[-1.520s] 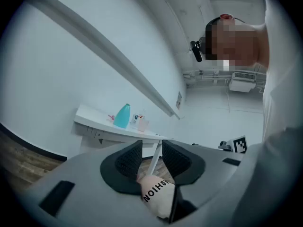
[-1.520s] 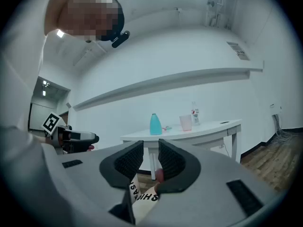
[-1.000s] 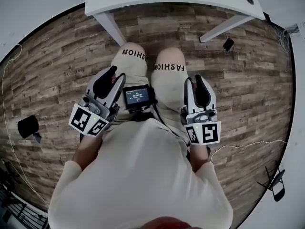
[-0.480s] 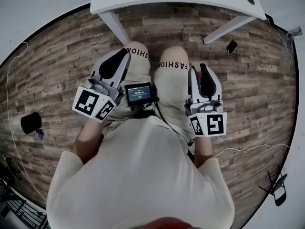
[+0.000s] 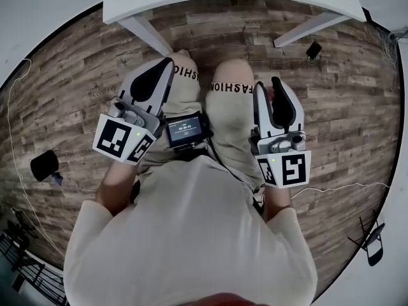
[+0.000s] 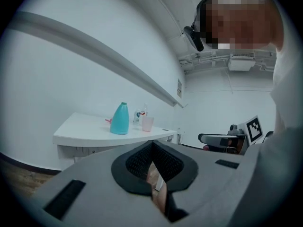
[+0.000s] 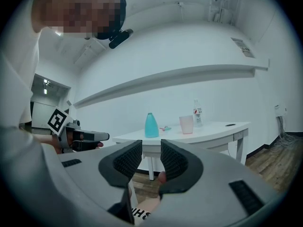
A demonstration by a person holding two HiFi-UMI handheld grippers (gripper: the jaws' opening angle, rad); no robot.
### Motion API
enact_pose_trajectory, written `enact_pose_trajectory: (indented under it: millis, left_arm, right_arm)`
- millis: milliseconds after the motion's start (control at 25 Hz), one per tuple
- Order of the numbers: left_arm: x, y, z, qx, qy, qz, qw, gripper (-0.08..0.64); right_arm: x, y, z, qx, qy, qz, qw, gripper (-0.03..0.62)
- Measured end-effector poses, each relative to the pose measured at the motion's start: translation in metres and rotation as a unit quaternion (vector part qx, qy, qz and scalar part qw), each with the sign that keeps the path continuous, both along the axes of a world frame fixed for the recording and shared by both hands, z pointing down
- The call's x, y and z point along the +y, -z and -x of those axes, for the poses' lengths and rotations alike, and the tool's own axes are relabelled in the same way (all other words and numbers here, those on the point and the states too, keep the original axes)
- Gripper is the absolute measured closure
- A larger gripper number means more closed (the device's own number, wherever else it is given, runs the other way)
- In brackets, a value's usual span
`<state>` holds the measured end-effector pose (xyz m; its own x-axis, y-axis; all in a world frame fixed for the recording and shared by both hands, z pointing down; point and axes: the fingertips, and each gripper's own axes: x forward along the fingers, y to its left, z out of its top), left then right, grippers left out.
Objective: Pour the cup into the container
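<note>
the left tongs (image 6: 151, 144) are clenched, pads meeting at the tips with nothing in them. the right tongs (image 7: 151, 148) are clenched too, down to a thin slit, and empty. both are held level over the person's legs (image 5: 229, 113). well ahead of both, on the white worktop (image 7: 213, 128), the pink cup (image 7: 186, 124) stands upright, right of the teal container (image 7: 151, 126) and apart from it. a clear bottle (image 7: 197, 112) stands just beyond the cup.
</note>
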<state>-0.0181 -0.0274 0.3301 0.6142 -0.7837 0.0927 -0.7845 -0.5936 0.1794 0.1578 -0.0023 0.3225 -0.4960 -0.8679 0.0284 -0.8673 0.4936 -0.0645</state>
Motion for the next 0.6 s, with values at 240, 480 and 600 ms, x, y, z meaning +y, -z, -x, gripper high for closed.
enact_pose_trajectory:
  millis: [240,480,600]
  left_arm:
    - [-0.031,0.003,0.001,-0.002,-0.005,-0.006,1.0,0.548]
    - [-0.048,0.003,0.005,-0.002,-0.005,-0.008,1.0,0.548]
    - [-0.055,0.0,0.007,0.002,-0.008,-0.004,1.0,0.548]
  right_arm:
    - [-0.035,-0.004,0.006,0.005,0.005,0.002,1.0,0.483]
    - [-0.058,-0.007,0.015,0.005,0.016,0.003,1.0,0.476]
    - [-0.066,-0.008,0.016,0.008,0.019,0.005,1.0,0.469]
